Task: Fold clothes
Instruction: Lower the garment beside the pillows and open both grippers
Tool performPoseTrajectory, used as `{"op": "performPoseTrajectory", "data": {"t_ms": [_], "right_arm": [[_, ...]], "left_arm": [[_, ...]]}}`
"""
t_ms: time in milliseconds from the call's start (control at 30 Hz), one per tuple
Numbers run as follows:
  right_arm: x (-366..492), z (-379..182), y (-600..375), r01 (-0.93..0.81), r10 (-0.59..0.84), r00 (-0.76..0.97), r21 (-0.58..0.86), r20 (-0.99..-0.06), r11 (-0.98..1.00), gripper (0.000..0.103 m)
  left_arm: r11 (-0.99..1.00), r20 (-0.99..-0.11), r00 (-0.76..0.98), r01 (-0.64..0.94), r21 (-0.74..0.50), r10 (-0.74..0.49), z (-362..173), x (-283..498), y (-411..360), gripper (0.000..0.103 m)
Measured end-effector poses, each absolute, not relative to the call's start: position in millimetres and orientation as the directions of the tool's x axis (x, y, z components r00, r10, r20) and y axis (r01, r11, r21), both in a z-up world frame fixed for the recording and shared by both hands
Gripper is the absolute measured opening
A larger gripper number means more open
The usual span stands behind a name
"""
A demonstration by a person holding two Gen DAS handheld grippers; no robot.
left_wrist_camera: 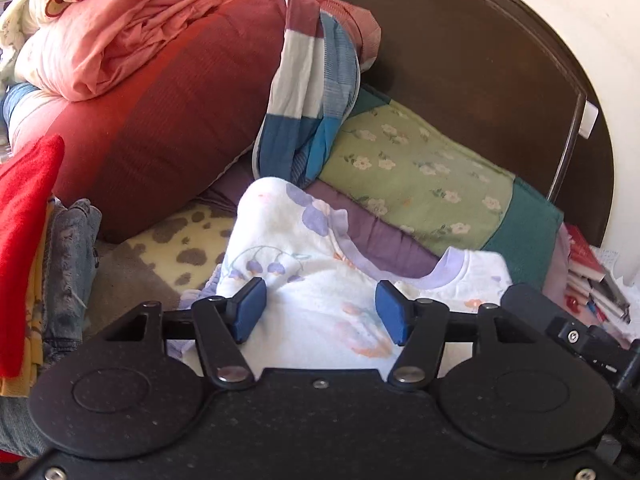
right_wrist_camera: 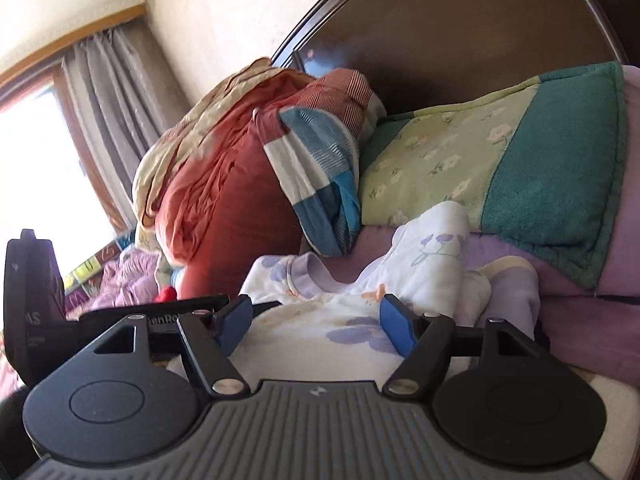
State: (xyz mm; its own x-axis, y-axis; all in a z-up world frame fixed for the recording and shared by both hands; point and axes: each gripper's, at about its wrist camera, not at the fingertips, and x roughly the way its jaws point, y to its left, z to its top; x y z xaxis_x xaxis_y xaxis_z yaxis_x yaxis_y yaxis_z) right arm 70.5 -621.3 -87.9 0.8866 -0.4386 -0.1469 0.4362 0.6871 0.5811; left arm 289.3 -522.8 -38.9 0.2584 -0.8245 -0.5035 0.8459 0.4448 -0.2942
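A white garment with purple flowers and lilac neck trim (left_wrist_camera: 304, 256) lies rumpled on the bed, partly bunched up. It also shows in the right wrist view (right_wrist_camera: 348, 320). My left gripper (left_wrist_camera: 320, 312) is open, its blue pads either side of the cloth just above it. My right gripper (right_wrist_camera: 316, 320) is open too, over the same garment near its neckline. The other gripper's black body (right_wrist_camera: 36, 312) shows at the left of the right wrist view.
A dark red pillow (left_wrist_camera: 168, 128) with pink bedding on top, a blue-white checked cloth (left_wrist_camera: 312, 92), a green floral pillow (left_wrist_camera: 432, 184) and the dark headboard (left_wrist_camera: 460, 48) lie behind. Folded jeans and a red cloth (left_wrist_camera: 24, 220) stack at left. Books (left_wrist_camera: 592, 276) at right.
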Motion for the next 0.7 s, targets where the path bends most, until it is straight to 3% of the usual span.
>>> {"op": "performPoseTrajectory", "data": {"t_ms": [67,200,300,367,533,700], "right_arm": [[56.4,-83.4,-624.5,0.429,-0.468,0.877,0.618,-0.111,0.658,0.077],[36.0,-69.3,-626.1,0.444,-0.482,0.867,0.629,-0.123,0.638,0.086],[23.6,-55.8,-620.9,0.487,-0.498,0.853,0.580,-0.155,0.653,0.093],[17.6,-50.2,-615.2,0.512,-0.499,0.844,0.570,-0.196,0.643,0.103],[9.0,-35.5,-595.8,0.564,-0.481,0.824,0.520,-0.301,0.641,0.103],[2.3,-14.4,-577.9,0.590,-0.459,0.807,0.478,-0.371,0.650,0.103]], "left_arm": [[0.438,-0.449,0.245,0.807,-0.397,-0.859,-30.1,291.0,-505.1,0.077],[0.457,-0.393,0.273,0.719,-0.523,-0.878,-18.1,280.8,-468.5,0.090],[0.505,-0.410,0.327,0.718,-0.479,-0.852,-7.2,259.4,-447.6,0.099],[0.521,-0.436,0.329,0.723,-0.455,-0.838,-3.0,247.1,-436.9,0.103],[0.612,-0.565,0.392,0.743,-0.271,-0.726,9.9,214.9,-431.0,0.103],[0.661,-0.595,0.488,0.743,-0.100,-0.639,26.9,184.2,-423.2,0.103]]}}
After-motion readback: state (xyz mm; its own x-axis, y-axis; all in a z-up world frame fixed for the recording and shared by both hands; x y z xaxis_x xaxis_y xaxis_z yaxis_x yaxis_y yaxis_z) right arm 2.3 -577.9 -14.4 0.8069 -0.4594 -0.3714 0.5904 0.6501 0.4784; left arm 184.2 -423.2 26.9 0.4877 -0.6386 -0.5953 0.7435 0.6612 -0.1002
